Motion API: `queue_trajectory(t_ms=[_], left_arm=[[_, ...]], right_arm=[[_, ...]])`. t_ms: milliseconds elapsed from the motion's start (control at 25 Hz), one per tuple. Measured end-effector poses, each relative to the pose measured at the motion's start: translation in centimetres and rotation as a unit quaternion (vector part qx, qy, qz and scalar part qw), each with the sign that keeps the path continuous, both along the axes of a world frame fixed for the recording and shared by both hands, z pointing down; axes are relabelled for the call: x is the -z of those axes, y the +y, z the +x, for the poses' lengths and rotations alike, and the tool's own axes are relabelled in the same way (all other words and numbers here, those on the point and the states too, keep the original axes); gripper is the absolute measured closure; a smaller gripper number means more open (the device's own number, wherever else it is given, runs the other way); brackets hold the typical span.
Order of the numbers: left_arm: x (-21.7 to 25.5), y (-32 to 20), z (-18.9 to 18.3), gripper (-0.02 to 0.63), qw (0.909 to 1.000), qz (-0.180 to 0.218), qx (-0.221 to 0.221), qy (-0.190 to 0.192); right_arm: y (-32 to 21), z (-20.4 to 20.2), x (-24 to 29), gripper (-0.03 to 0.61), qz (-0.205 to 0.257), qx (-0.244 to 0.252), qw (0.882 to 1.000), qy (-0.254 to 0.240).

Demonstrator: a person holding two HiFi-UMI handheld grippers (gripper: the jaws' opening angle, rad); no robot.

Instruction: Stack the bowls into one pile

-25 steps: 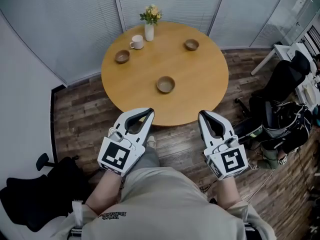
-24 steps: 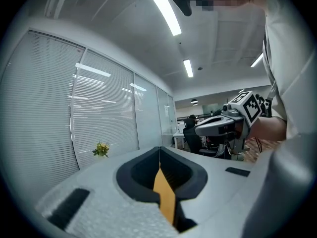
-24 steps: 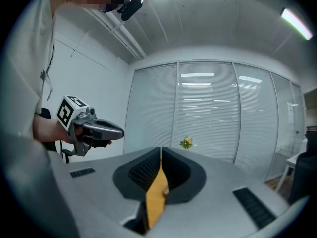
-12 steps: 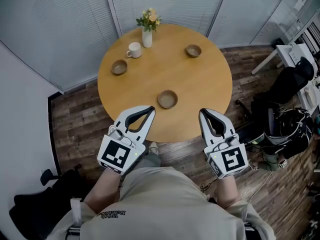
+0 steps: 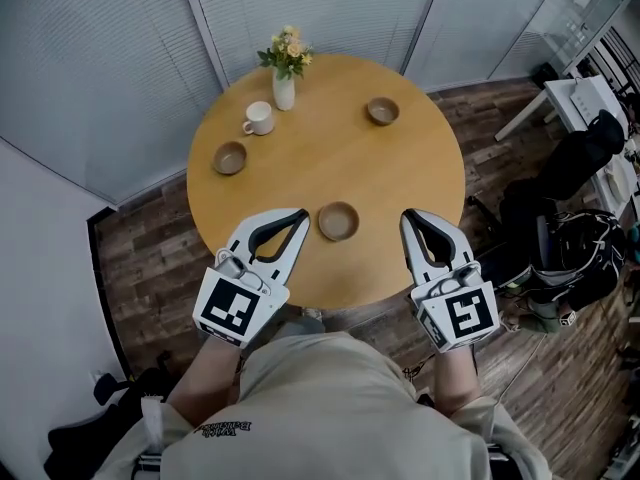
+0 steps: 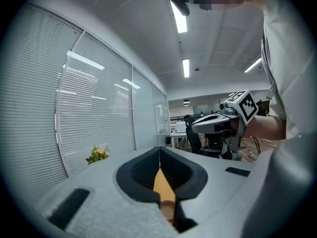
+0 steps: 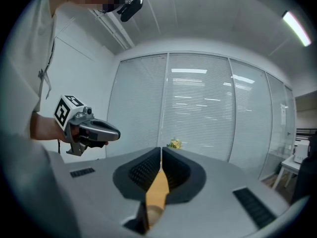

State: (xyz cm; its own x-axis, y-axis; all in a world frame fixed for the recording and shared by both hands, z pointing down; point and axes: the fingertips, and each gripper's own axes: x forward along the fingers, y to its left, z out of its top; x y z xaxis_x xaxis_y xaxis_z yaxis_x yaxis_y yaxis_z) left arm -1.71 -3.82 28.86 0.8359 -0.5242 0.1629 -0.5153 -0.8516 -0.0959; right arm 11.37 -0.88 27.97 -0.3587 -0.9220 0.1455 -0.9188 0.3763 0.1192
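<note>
Bowls [image 5: 339,221] lie scattered on the table [image 5: 420,183], one at its near edge. Left gripper [image 5: 299,215] and right gripper [image 5: 410,217] flank it, both closed and empty.

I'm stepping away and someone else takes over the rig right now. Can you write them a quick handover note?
Left gripper: shut, empty, over the near part of the table.
Right gripper: the same.
Bowls: three, all apart on the table. The near bowl is between the grippers, the left bowl by the mug, the far bowl at the back right.
Done: nothing stacked.
Left: nest two bowls into the third.
</note>
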Motion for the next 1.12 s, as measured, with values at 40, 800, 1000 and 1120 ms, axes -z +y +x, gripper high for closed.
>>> queue_trajectory(t_ms=[40,800,1000,1120], left_arm=[[0.1,-0.4,-0.2,0.592,1.0000,-0.002,-0.001,0.003],[-0.5,-3.8,0.0,0.592,0.9993,-0.005,0.036,0.007],[-0.7,-4.6,1.3,0.592,0.9990,-0.002,0.045,-0.002],[-0.2,-5.5,2.1,0.592,0.9985,-0.007,0.054,0.003]], right_arm=[[-0.4,-0.1,0.0,0.546,0.000,-0.002,1.000,0.003],[-4.2,1.9,-0.6,0.546,0.000,0.005,1.000,0.017],[-5.6,3.4,-1.3,0.546,-0.006,0.015,1.000,0.007],[-6.8,4.5,-2.1,0.545,-0.017,0.019,1.000,0.006]])
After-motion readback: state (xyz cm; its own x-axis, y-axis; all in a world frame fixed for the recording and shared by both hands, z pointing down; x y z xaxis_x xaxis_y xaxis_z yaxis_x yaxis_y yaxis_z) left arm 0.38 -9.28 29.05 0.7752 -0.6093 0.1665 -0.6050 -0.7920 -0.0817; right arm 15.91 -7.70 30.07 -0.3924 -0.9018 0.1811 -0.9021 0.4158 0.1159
